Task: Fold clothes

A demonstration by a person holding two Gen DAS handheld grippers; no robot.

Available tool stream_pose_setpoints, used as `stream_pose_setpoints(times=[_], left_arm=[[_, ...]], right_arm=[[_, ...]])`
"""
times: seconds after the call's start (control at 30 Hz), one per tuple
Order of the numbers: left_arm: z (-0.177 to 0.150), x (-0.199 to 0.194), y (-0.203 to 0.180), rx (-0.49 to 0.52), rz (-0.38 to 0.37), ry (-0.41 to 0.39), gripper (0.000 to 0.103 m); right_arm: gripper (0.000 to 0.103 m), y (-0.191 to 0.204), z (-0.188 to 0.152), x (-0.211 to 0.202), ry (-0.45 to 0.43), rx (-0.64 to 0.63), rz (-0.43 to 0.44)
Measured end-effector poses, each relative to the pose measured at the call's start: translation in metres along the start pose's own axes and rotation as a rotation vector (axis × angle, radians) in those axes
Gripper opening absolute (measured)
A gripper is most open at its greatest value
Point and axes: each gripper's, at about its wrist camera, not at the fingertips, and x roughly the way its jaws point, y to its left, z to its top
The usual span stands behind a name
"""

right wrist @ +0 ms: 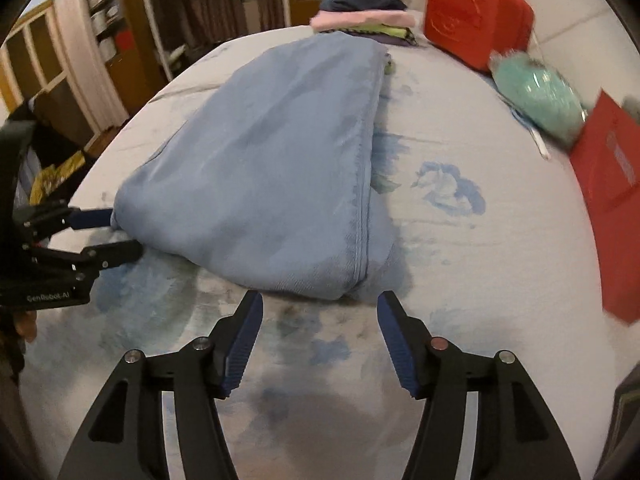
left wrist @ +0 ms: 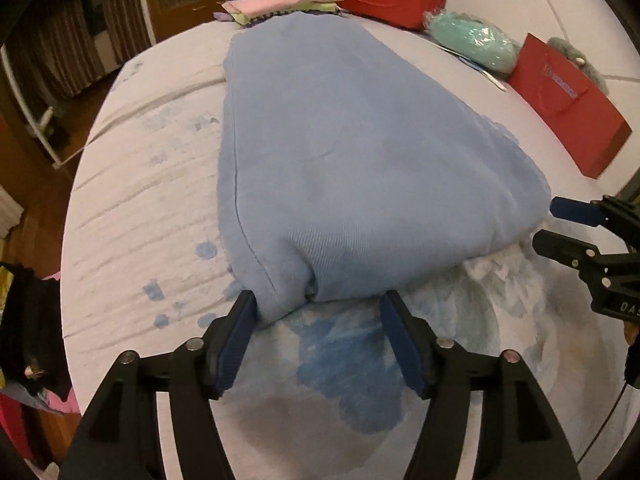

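Left wrist view: folded blue garment (left wrist: 340,152) runs lengthwise away; both jaws wide, empty

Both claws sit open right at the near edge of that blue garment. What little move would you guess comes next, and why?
Probably both close on the near edge. The left claw stands open with the blue garment bulging between its fingers, and the right claw is open just short of the hem. The garment lies lengthwise toward the folded stack, so gripping this end would let them fold it over.
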Motion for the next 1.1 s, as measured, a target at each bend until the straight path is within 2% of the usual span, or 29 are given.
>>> stream_pose_setpoints(times=[0.1, 0.23, 0.3, 0.4, 0.57, 0.67, 0.73, 0.77, 0.83, 0.9, 1.03, 1.07, 1.1], left_arm=[[0.004, 0.003, -0.001, -0.025, 0.020, -0.013, 0.077], [-0.001, 0.002, 0.000, -0.032, 0.032, -0.043, 0.079], [-0.003, 0.002, -0.001, -0.028, 0.032, -0.065, 0.083], [-0.005, 0.000, -0.001, -0.021, 0.029, -0.083, 0.084], [-0.007, 0.002, 0.001, -0.016, 0.027, -0.116, 0.084], [-0.003, 0.006, 0.003, -0.019, 0.030, -0.119, 0.086], [-0.002, 0.006, 0.003, -0.019, 0.030, -0.113, 0.086], [-0.001, 0.006, 0.003, -0.019, 0.030, -0.109, 0.086], [0.000, 0.006, 0.002, -0.015, 0.028, -0.104, 0.083], [0.001, 0.005, 0.000, -0.001, 0.021, -0.102, 0.058], [0.004, 0.003, -0.005, 0.028, 0.007, -0.098, 0.051], [0.004, 0.003, -0.005, 0.039, 0.007, -0.098, 0.045], [0.005, 0.002, -0.006, 0.051, 0.009, -0.099, 0.020]], right_arm=[[0.066, -0.001, 0.003, 0.004, -0.021, -0.051, -0.017], [0.067, -0.003, 0.004, 0.016, -0.032, -0.100, -0.015], [0.067, -0.004, 0.003, 0.020, -0.039, -0.107, -0.008], [0.074, -0.010, 0.000, 0.024, -0.060, -0.088, 0.018], [0.080, -0.011, -0.004, 0.025, -0.075, -0.097, 0.042], [0.080, -0.010, -0.002, 0.026, -0.075, -0.104, 0.050], [0.078, -0.010, 0.000, 0.027, -0.078, -0.101, 0.047], [0.073, -0.010, 0.000, 0.028, -0.081, -0.097, 0.043], [0.064, -0.010, 0.001, 0.027, -0.088, -0.092, 0.039], [0.053, -0.008, 0.000, 0.027, -0.094, -0.087, 0.037], [0.044, -0.006, 0.001, 0.026, -0.098, -0.075, 0.039], [0.039, -0.006, 0.002, 0.026, -0.098, -0.070, 0.046], [0.032, -0.006, 0.003, 0.026, -0.098, -0.065, 0.052]])
